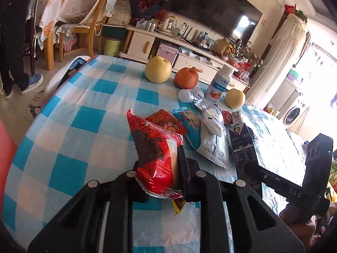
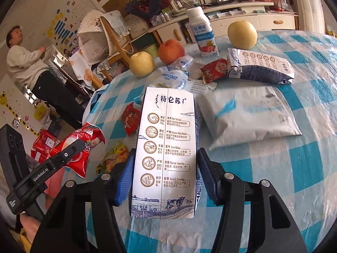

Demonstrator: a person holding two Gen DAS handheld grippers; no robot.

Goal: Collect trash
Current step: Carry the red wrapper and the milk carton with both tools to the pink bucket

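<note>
My left gripper (image 1: 160, 166) is shut on a red milk-tea wrapper (image 1: 154, 145) and holds it above the blue checked tablecloth (image 1: 69, 126); it also shows in the right wrist view (image 2: 84, 147). My right gripper (image 2: 165, 175) is shut on a white milk carton (image 2: 166, 149), seen dark in the left wrist view (image 1: 244, 154). More wrappers lie on the table: a small red packet (image 1: 166, 122), a blue-white packet (image 1: 189, 124), silver pouches (image 1: 212, 135), a white pouch (image 2: 248, 113), a yellow wrapper (image 2: 113, 158).
Two pears (image 1: 158, 69) (image 1: 234, 98), an apple (image 1: 186, 78) and a yoghurt bottle (image 1: 219, 84) stand at the table's far side. A small bottle (image 1: 189, 96) lies on its side. A person (image 2: 27, 67) stands beyond the table by chairs (image 1: 88, 21).
</note>
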